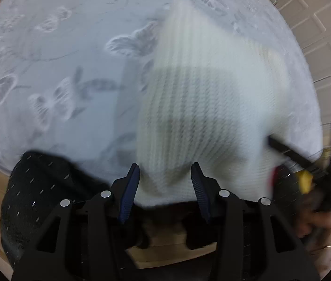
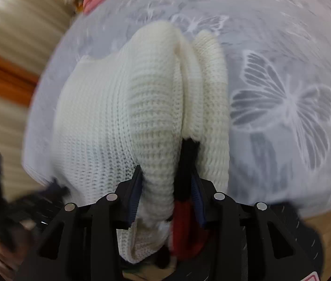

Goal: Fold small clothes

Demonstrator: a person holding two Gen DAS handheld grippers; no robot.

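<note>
Right tongs: clamped on a bunched fold of the sweater.
Left tongs: apart, hem between them, unpressed.
Sweater: draped over the butterfly-cloth desk.
Handling: judged soft, light, stretchy; best taken at hem corners.

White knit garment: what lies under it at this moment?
Under the white knit garment lies the pale butterfly-patterned cloth, visible all around it. Black and red knit parts show beneath its bunched edge by the right gripper. Anything else beneath is covered.
</note>
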